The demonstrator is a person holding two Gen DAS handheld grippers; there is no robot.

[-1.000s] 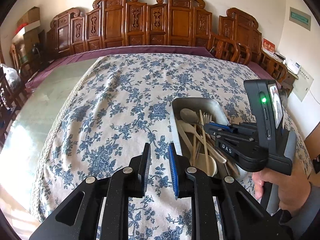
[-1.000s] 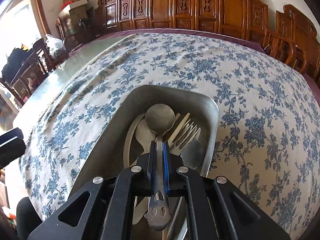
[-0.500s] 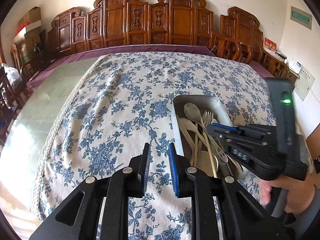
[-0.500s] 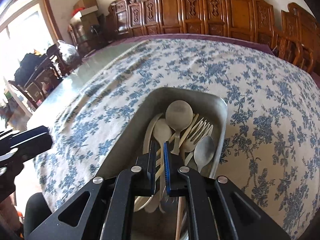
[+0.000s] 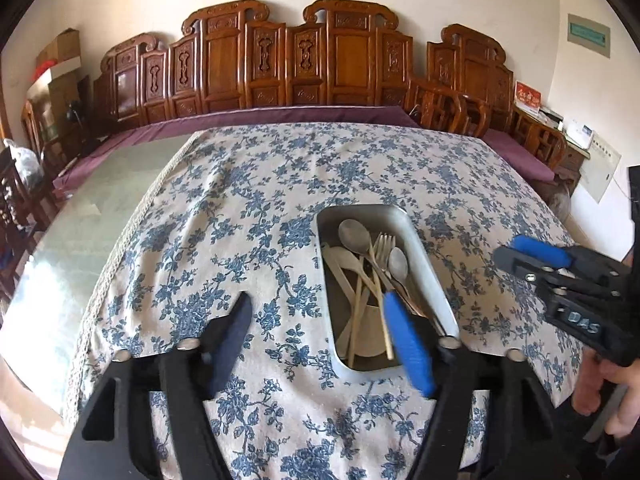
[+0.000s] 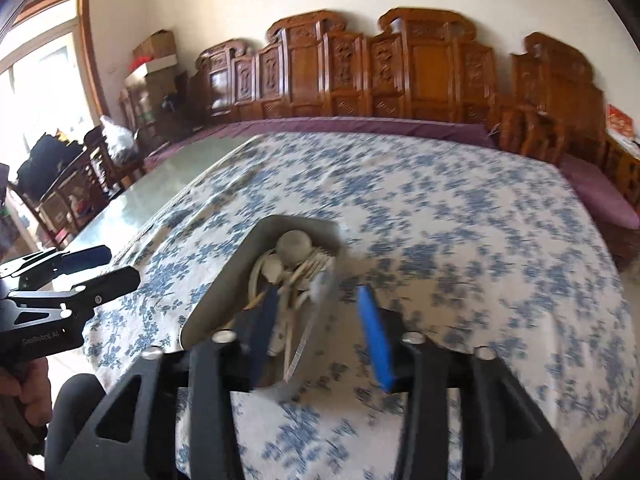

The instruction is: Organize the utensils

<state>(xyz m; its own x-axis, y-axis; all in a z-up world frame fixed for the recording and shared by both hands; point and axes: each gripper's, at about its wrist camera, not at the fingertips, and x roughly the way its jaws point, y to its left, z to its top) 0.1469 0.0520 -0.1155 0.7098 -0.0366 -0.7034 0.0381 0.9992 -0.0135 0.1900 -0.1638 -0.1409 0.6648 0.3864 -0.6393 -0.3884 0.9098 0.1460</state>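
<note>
- Left black gripper (image 5: pixel 320 334), pressed together a second ago, is now opening over the blue-floral tablecloth (image 5: pixel 248 208), nothing between its jaws.
- Right black gripper (image 6: pixel 316 334), earlier pinching a metal spoon (image 5: pixel 354 236), is opening, pulled back and empty.
- Spoon lies with other utensils in the rectangular steel tray (image 5: pixel 430 276) near the cloth's near edge.

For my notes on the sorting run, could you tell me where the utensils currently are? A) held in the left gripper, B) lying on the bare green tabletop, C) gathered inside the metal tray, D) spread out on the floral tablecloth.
C: the spoons, fork and chopsticks all lie inside the metal tray on the floral tablecloth; neither gripper holds anything.
</note>
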